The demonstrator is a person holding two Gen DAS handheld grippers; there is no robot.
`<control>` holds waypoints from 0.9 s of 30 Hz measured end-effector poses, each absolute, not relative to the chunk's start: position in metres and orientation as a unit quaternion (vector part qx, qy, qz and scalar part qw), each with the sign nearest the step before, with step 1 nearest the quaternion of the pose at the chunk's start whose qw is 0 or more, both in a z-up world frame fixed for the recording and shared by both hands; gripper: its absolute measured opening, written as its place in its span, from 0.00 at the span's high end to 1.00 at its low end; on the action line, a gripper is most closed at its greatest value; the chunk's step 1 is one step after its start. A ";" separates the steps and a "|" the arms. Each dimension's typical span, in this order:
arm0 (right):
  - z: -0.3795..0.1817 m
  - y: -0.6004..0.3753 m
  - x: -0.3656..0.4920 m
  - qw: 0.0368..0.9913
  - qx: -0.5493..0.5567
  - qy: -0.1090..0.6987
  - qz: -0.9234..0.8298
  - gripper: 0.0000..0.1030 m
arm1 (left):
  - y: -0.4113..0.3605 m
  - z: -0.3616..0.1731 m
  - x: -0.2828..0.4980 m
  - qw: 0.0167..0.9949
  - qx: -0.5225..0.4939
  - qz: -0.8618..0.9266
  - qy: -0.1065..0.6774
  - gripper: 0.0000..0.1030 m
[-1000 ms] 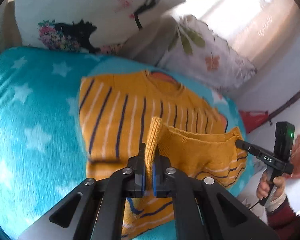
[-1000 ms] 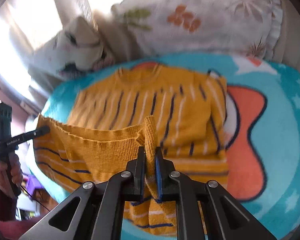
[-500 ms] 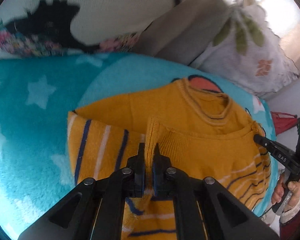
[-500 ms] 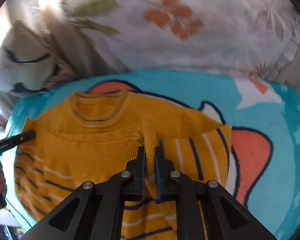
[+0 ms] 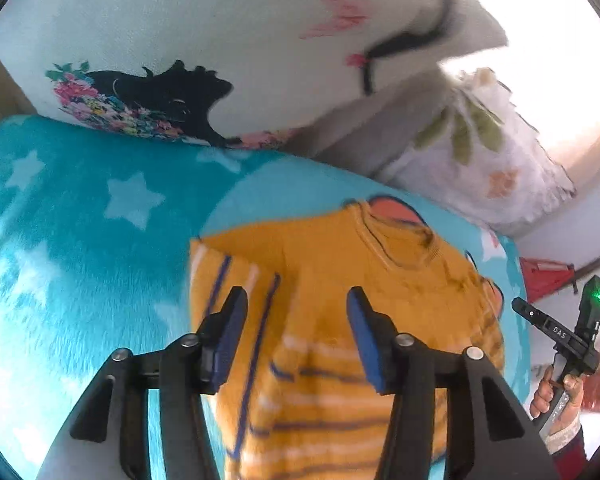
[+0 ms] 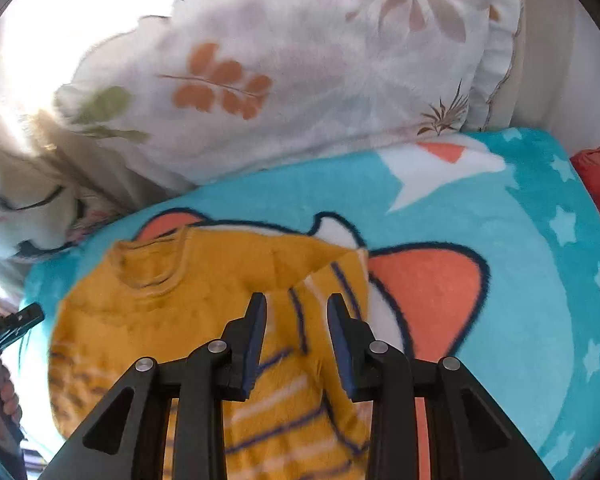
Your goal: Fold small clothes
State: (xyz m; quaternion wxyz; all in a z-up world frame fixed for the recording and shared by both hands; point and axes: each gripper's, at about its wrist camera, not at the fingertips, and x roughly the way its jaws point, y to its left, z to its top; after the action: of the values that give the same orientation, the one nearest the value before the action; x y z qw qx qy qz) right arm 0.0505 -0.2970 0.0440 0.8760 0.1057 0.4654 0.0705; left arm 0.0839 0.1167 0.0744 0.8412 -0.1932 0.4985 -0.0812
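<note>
Left wrist view: the left gripper (image 5: 296, 334) is seen with its blue pads (image 5: 228, 340) spread wide and nothing between them, held low over the mustard striped sweater (image 5: 340, 320), which lies doubled on the turquoise star blanket (image 5: 80, 240). The hem half has been laid up toward the neckline (image 5: 396, 236), so a plain band is shown near the collar and striped knit nearer the camera; the spread jaws are judged to mark a release once the fold was set down. Behind the blanket, a white cushion with a black cat print (image 5: 180, 100) and a leaf-patterned pillow (image 5: 480, 152) are propped. At the far right edge the right gripper (image 5: 540, 318) is glimpsed, gripped by a hand (image 5: 556, 392). In the right wrist view the right gripper (image 6: 296, 336) is likewise shown parted and empty above the folded sweater (image 6: 172, 312), beside the orange fish figure (image 6: 428, 280) printed on the blanket. Compared with half a second earlier, when a ridge of hem was pinched in each closed gripper and was being carried toward the collar, both tools have been opened and the cloth has been let go, now lying flat.
</note>
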 end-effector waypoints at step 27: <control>0.019 -0.320 -0.050 0.884 0.098 0.453 0.065 0.59 | 0.108 0.071 -0.063 0.846 -0.230 0.116 0.467 0.37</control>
State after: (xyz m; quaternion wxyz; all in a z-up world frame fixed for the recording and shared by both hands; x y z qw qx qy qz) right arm -0.0501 -0.3198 0.0191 0.8839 0.0980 0.4527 0.0654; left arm -0.0634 0.1081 0.0707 0.8460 -0.2300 0.4669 0.1159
